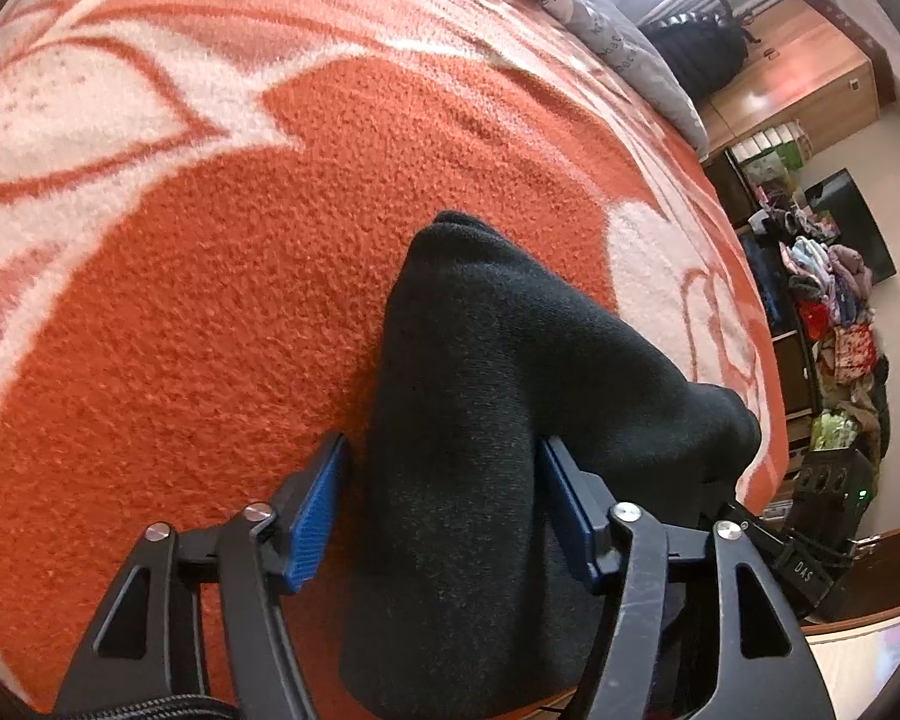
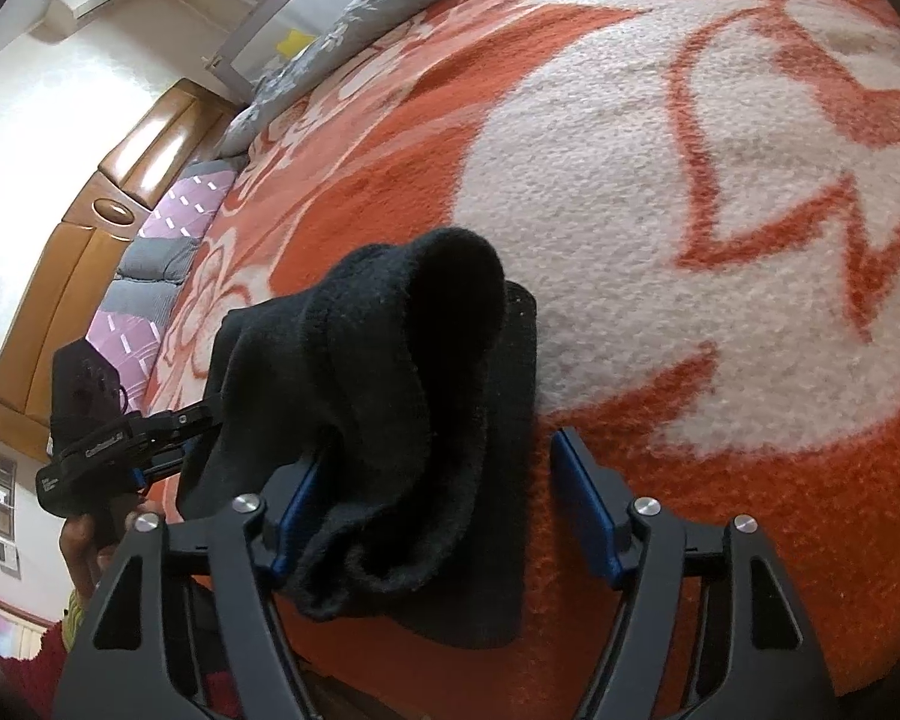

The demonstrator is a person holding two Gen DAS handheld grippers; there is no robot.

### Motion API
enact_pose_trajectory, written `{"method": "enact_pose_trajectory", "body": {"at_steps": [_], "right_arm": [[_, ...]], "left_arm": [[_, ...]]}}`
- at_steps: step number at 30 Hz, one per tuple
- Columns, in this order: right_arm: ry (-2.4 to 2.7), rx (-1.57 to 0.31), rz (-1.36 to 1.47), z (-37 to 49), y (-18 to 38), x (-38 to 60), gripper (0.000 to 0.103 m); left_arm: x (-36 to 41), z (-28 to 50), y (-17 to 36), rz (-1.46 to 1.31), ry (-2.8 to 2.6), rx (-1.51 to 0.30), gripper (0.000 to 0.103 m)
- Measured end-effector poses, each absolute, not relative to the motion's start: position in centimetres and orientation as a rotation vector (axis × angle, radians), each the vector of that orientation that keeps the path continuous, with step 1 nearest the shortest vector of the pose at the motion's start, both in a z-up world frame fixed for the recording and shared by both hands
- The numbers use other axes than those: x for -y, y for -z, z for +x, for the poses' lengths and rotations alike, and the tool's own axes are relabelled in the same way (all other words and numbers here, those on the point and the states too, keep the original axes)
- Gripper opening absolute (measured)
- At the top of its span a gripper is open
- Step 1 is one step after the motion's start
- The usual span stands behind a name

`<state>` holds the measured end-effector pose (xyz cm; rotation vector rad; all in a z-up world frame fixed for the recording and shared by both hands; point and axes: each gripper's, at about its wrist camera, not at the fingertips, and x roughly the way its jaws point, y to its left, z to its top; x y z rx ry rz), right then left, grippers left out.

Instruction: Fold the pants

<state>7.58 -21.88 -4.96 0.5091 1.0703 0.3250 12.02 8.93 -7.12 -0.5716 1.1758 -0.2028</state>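
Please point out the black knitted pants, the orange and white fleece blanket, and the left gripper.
Black knitted pants point(image 1: 480, 390): left wrist view, raised fold.
Orange and white fleece blanket point(image 1: 210, 300): left wrist view, bare orange area.
Left gripper point(image 1: 441, 507): left wrist view, between fingertips.

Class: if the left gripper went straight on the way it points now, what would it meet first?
The black pants: the fabric already lies between the left gripper's open fingers. Beyond them is the orange blanket; exact depth is unclear.

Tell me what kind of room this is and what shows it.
Most likely a bedroom in a home. The black pants lie on an orange and white blanket spread over a bed, a grey printed pillow sits at its far edge, and wooden cabinets stand nearby.
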Motion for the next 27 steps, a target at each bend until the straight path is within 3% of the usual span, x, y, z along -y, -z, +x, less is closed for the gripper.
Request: {"method": "enact_pose_trajectory", "body": {"at_steps": [6,9,13,27], "right_arm": [[-0.346,-1.064,0.550,7.6,5.5,22.1,0.072],[-0.374,-1.048,0.558,7.5,5.2,21.8,0.058],[-0.376,-1.020,0.529,7.2,4.0,21.3,0.050],[-0.479,-0.934,0.500,11.6,-0.3,17.8,0.046]], "left_arm": [[-8.7,12.0,7.5,-0.600,0.220,-1.173,0.052],[-8.2,11.8,6.8,-0.575,0.227,-1.155,0.043],[-8.0,11.4,5.5,-0.562,0.235,-1.124,0.036],[-11.9,11.7,0.0,-0.601,0.178,-0.984,0.033]]}}
